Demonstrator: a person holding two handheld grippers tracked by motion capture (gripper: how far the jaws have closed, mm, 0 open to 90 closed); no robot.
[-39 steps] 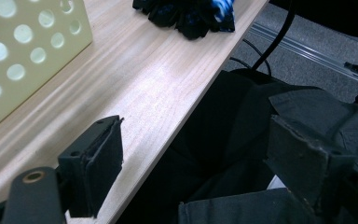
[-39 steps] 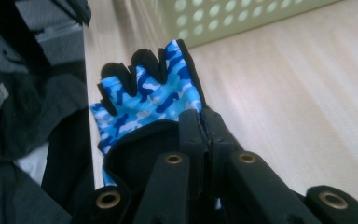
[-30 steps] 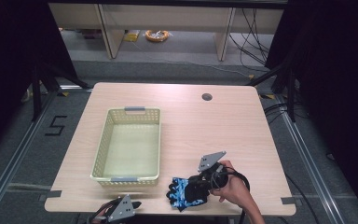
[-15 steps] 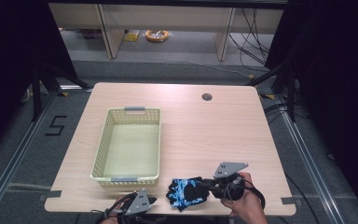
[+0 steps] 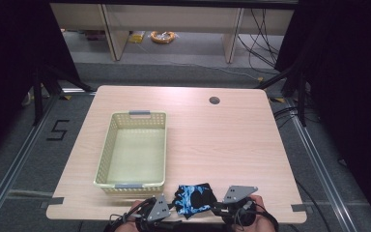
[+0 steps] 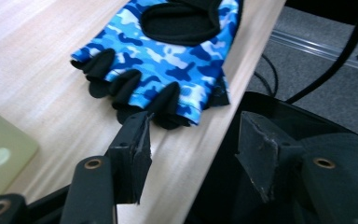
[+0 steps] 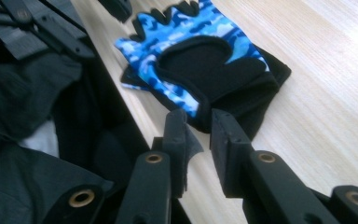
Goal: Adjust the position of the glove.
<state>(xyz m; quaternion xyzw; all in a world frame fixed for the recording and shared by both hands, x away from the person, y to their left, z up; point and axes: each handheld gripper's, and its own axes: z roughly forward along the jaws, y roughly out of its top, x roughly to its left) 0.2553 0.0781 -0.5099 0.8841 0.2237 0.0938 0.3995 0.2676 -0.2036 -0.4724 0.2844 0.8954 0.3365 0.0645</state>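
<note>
Basket (image 5: 134, 150) holds nothing, glove (image 5: 193, 199) beside it; left gripper (image 6: 193, 140) jaws spread, right gripper (image 7: 199, 123) jaws nearly together

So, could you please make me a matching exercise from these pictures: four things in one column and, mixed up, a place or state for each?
Things:
1. fingerless glove
2. basket
3. left gripper
4. right gripper

Places or states:
A. jaws wide apart, by the glove's finger ends
B. empty, on the left half of the table
C. jaws nearly together, at the glove's black wrist end
D. lying flat at the table's near edge

Pairs: 1-D, 2-B, 3-A, 4-C
</note>
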